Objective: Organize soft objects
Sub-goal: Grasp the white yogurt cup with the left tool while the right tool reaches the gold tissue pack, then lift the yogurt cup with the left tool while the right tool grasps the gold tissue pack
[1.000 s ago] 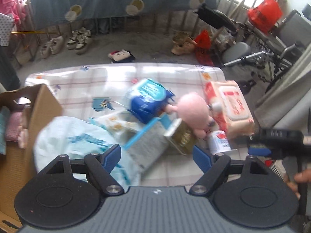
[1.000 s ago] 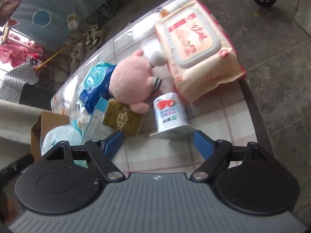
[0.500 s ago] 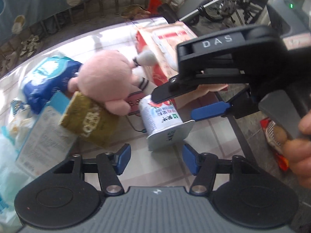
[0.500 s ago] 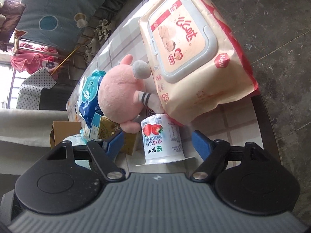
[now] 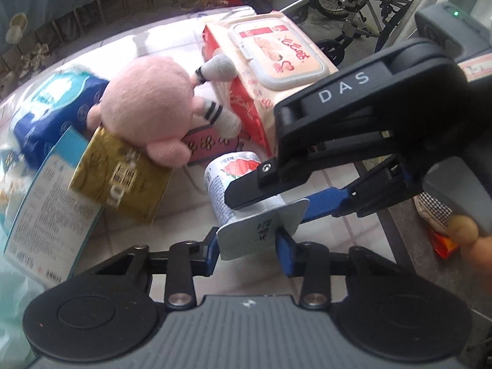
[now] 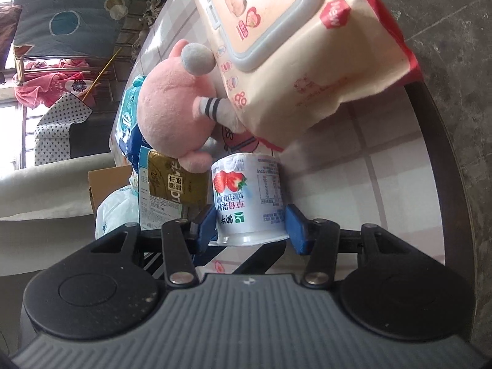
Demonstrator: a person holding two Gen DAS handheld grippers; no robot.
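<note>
Plush toy atop carton; wipes pack right; cup in front.

We see our left gripper: black ribbed body, two round black discs, silver screws, blue fingertips. Our right gripper, black with white "DAS" lettering, shows bare fingers at right.

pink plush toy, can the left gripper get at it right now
Probably not directly. The white strawberry yogurt cup sits between the left gripper's blue fingers, and the right gripper brackets that cup too. The pink plush toy lies behind both.
</note>
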